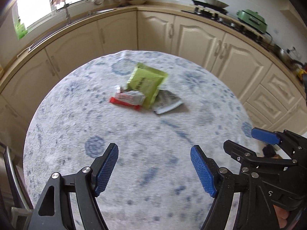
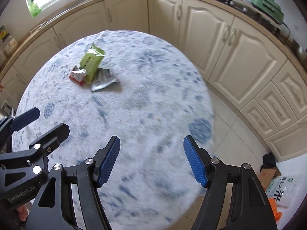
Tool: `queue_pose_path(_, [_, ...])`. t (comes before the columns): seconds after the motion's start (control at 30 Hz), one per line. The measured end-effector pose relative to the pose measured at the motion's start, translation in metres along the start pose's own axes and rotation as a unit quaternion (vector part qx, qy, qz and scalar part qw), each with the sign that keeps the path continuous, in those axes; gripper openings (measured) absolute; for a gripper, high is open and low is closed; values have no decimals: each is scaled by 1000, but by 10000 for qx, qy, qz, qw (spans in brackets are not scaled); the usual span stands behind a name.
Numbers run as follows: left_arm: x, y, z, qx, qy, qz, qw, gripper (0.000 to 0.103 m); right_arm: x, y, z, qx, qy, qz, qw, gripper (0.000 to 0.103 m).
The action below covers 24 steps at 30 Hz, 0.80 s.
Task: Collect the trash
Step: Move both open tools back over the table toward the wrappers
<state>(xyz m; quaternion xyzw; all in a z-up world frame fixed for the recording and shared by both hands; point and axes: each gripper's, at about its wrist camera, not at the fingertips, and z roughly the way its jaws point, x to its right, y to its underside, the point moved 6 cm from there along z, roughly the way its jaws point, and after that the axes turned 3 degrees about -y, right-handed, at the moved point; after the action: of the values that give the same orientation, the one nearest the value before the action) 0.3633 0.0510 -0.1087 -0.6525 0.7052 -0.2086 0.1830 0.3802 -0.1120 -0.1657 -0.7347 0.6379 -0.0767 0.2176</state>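
Both grippers are hanging over the near side of the round table (image 1: 63,126), and nothing is being held. The left gripper (image 1: 154,170) is showing its blue pads spread wide, empty; the right gripper (image 2: 151,160) is matching it, jaws parted with only cloth between them. Across the table the trash is sitting in a small heap: a green wrapper (image 1: 146,84) is lying partly over a red-and-white wrapper (image 1: 127,100) on its left and a crumpled silver wrapper (image 1: 167,102) on its right, all three touching, well apart from both grippers.
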Motion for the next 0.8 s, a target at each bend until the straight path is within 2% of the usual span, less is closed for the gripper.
queue_pose_path(0.4, [-65,-54,63,-345,-170,-452,9982,80,-46,-78,62,-231,6,-460,9987,70])
queue_pose_path(0.53, [-76,-69,83,-435,-221,-530,9974,80,-55,-95,84,-365,-114,-537,9978,70])
queue_pose_path(0.63, [-81,-74,100,-593,-88,-638,9962,80,-59,-100,100,-483,-73,-628,9968,69])
queue_pose_path(0.73, [-84,-77,111,-640,74,-721,9953,80,-60,-101,102,-445,-317,-663,9963,58])
queue_pose_path(0.8, [-83,-79,116,-671,197,-730,9949,80,-60,-101,99,-419,-473,-647,9959,35])
